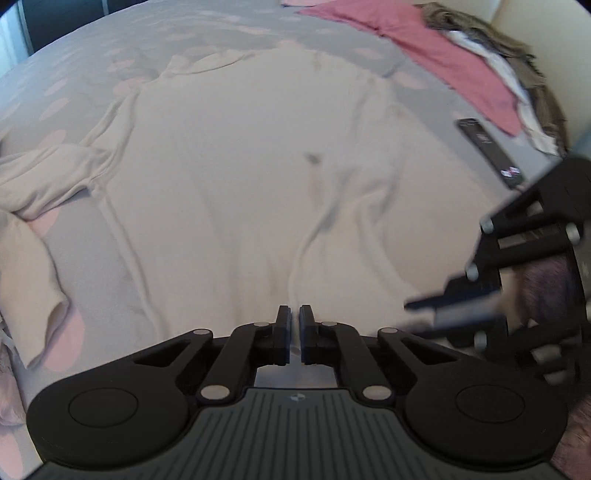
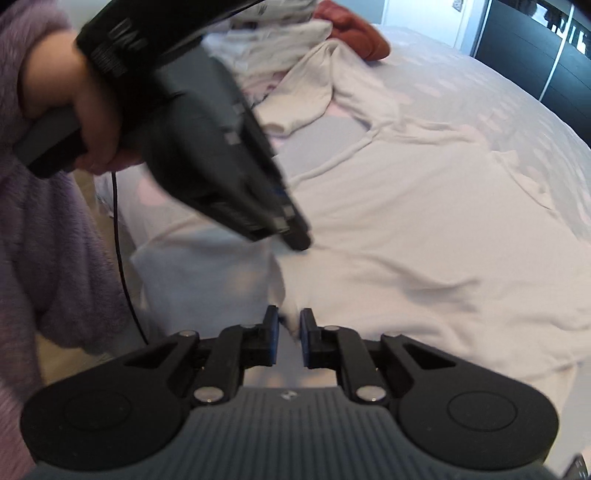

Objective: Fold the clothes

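Observation:
A white long-sleeved shirt (image 1: 258, 177) lies spread flat on the bed, sleeves out to the left. My left gripper (image 1: 294, 326) stands at its near hem, jaws shut on a raised fold of the fabric. In the right wrist view the same shirt (image 2: 424, 229) fills the bed. My right gripper (image 2: 289, 330) pinches a bunched bit of its hem between blue-lined pads. The two grippers are close together: the right gripper (image 1: 424, 314) shows blurred at the right edge, and the left gripper (image 2: 299, 240), held by a hand (image 2: 74, 99), points down at the cloth just beyond the right one.
The bed cover (image 1: 110, 48) is grey with pink spots. A pink garment (image 1: 443, 55), a brownish one (image 1: 517, 51) and a black remote-like device (image 1: 487, 151) lie at the far right. A clothes pile (image 2: 277, 44), a rust-red garment (image 2: 354, 33), a purple fuzzy sleeve (image 2: 48, 240) and a thin cable (image 2: 122, 240) are also in view.

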The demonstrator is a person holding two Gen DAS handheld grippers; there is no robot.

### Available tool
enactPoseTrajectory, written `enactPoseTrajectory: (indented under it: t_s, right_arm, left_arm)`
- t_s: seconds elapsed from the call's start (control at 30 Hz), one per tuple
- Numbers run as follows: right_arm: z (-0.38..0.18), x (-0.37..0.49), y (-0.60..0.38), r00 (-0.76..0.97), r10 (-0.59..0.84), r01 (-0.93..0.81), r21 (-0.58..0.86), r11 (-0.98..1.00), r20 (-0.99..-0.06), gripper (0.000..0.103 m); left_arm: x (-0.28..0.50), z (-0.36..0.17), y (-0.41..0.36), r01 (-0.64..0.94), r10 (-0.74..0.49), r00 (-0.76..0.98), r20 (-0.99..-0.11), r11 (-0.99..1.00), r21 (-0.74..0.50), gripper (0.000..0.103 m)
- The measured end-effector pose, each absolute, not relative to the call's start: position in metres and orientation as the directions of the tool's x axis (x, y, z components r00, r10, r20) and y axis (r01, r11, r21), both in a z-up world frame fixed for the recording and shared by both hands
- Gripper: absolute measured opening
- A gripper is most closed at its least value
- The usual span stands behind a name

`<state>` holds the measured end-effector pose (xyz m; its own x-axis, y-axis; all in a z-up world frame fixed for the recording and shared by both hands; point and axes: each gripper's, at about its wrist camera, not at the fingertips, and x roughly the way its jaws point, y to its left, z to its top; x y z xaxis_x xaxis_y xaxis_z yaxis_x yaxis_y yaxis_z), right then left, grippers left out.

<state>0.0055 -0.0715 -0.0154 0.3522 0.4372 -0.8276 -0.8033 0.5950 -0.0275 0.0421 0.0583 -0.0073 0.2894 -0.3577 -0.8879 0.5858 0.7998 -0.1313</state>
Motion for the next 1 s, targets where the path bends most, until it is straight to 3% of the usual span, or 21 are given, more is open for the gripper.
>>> enactPoseTrajectory:
  t_s: [0.37, 0.77, 0.8, 0.9, 1.0]
  right_arm:
    - [0.049, -0.063, -0.152, 0.282, 0.465, -0.784, 0.078, 0.616, -0.839, 0.013]
    - [0.001, -0.081, -0.199, 0.207, 0.406, -0.719, 0.143, 0.68, -0.89, 0.014]
    - [-0.003, -0.08, -0.201, 0.204, 0.404, -0.717, 0.145, 0.682, -0.892, 0.015]
    - [-0.011, -0.078, -0.209, 0.196, 0.4, -0.711, 0.151, 0.686, -0.895, 0.023]
    - [-0.01, -0.069, -0.223, 0.205, 0.403, -0.691, 0.16, 0.705, -0.892, 0.025]
  left_arm:
    - [-0.034, 0.027, 0.004, 0.688, -0.481, 0.2, -0.854, 0.689, -0.228, 0.002]
    - [-0.05, -0.03, -0.061, 0.751, -0.43, 0.027, -0.902, 0.604, -0.266, 0.003]
    - [-0.046, -0.033, -0.062, 0.743, -0.425, 0.017, -0.905, 0.611, -0.273, 0.005]
    - [-0.037, -0.033, -0.064, 0.74, -0.4, 0.016, -0.916, 0.621, -0.258, 0.028]
    - [-0.019, -0.026, -0.063, 0.734, -0.389, 0.033, -0.921, 0.634, -0.242, 0.037]
